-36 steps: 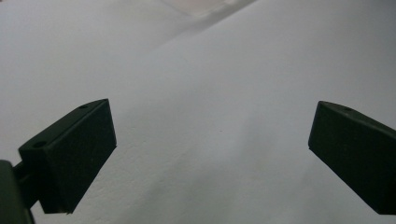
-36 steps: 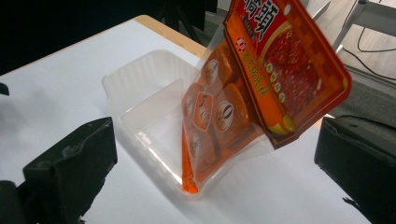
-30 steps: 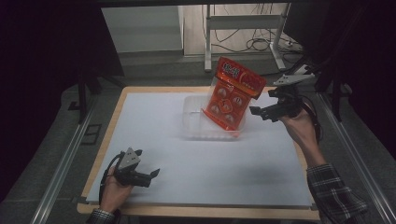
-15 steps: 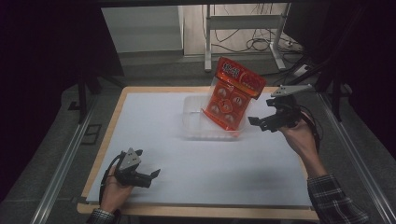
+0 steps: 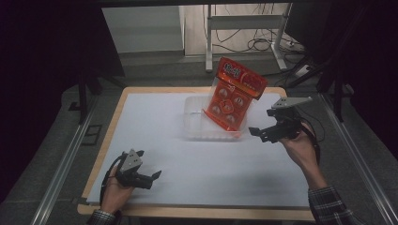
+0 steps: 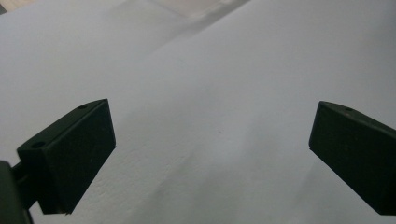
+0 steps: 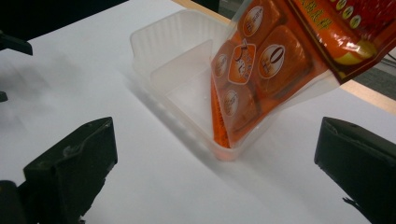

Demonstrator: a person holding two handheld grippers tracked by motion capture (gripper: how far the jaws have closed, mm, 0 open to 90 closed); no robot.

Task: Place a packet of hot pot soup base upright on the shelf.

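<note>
An orange snack bag stands tilted in a clear plastic tray, leaning on the tray's right end; the right gripper view shows the bag rising out of the tray. My right gripper hovers open just right of the tray, jaws wide apart and holding nothing, apart from the bag. My left gripper rests open near the table's front left corner, with bare white surface between its jaws.
The white table top has a wooden border. Metal rails run along both sides. Behind the table stand a desk frame and floor cables.
My right gripper has drawn back from the bag toward the right and nearer the front, open. The bag stays leaning in the tray. The left gripper has hardly moved.
</note>
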